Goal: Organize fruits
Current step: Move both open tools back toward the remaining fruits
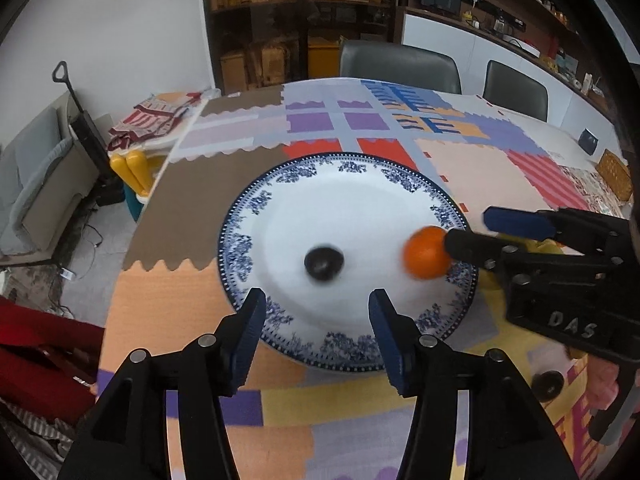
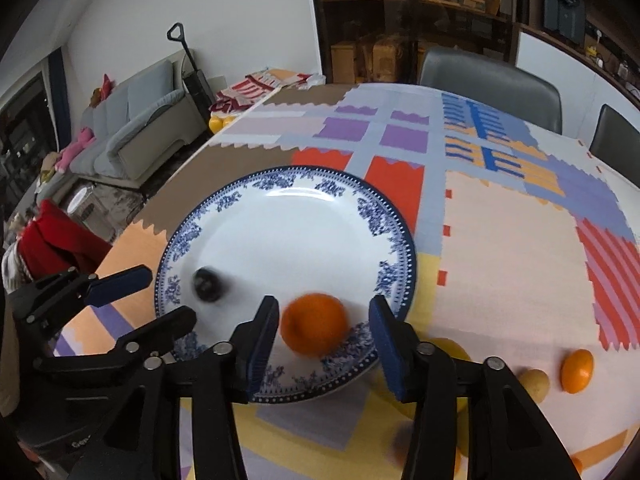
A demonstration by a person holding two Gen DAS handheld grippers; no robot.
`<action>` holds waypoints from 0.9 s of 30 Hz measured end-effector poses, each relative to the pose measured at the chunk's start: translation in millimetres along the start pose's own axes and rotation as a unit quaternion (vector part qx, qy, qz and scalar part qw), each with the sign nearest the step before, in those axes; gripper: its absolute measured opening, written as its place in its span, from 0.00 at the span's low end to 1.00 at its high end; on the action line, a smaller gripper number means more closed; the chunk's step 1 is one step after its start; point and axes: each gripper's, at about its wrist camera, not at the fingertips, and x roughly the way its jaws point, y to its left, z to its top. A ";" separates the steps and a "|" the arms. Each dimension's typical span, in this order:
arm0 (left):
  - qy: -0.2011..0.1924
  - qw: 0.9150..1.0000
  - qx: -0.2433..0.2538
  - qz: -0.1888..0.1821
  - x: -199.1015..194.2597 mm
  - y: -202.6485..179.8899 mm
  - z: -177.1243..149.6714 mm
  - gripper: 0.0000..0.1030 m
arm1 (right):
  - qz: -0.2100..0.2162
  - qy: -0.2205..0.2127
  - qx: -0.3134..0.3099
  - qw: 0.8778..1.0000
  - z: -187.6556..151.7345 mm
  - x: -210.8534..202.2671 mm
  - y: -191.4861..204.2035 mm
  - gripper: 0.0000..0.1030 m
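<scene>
Clearly a placing step: treat the orange (image 2: pixel 314 326) as nearly delivered, sitting low between the fingers of the right hand-held gripper (image 2: pixel 324 304) over the near edge of the blue-and-white plate (image 2: pixel 400 240). Read that gripper as open, with a gap between each pad and the peel, so expect the fruit to roll, as its blur suggests. Keep the fingers level on both sides as a fence until it settles, then draw straight back and up without brushing it. Watch the rim, since the orange lies on the patterned border rather than the flat middle and could tip off onto the table (image 2: pixel 512 248). Leave the left hand-held gripper (image 1: pixel 317 296) open and empty at the plate's near edge, ready to block a runaway. Mind the small dark fruit (image 1: pixel 324 263), loose and blurred on the white centre, and avoid knocking the two together. Afterwards, look to the second orange (image 2: pixel 577 371) and the tan fruit (image 2: pixel 534 384) lying on the table to the right.
</scene>
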 end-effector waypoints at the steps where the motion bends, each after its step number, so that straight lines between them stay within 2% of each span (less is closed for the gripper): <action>1: -0.004 1.000 -0.001 0.002 -6.7 -0.8 -1.1 0.56 | -0.001 -0.007 0.001 1.000 -1.2 -7.0 -0.8 0.48; 6: -0.046 0.999 0.010 0.021 -47.0 -17.7 -10.7 0.67 | -0.012 -0.046 -0.003 0.999 -11.7 -47.7 -2.8 0.58; 9: -0.064 0.998 0.011 0.021 -68.8 -27.4 -17.8 0.73 | -0.021 -0.073 -0.015 0.997 -21.9 -76.3 -1.8 0.67; 12: -0.081 0.997 0.009 0.019 -89.1 -38.8 -24.0 0.75 | -0.032 -0.097 -0.020 0.995 -34.6 -103.0 -3.7 0.71; 14: -0.094 0.995 0.008 0.022 -102.3 -45.9 -28.4 0.80 | -0.035 -0.106 -0.021 0.994 -43.4 -117.4 -6.5 0.75; 19: -0.117 0.993 0.018 0.021 -130.0 -66.5 -41.4 0.83 | -0.050 -0.124 -0.014 0.991 -64.8 -149.6 -15.4 0.76; 22: -0.130 0.991 0.026 0.020 -142.8 -79.2 -46.8 0.85 | -0.059 -0.134 -0.010 0.989 -78.7 -166.1 -21.5 0.83; 27: -0.143 0.989 0.032 0.014 -157.8 -97.5 -54.4 0.87 | -0.071 -0.145 0.000 0.987 -94.9 -187.1 -31.3 0.83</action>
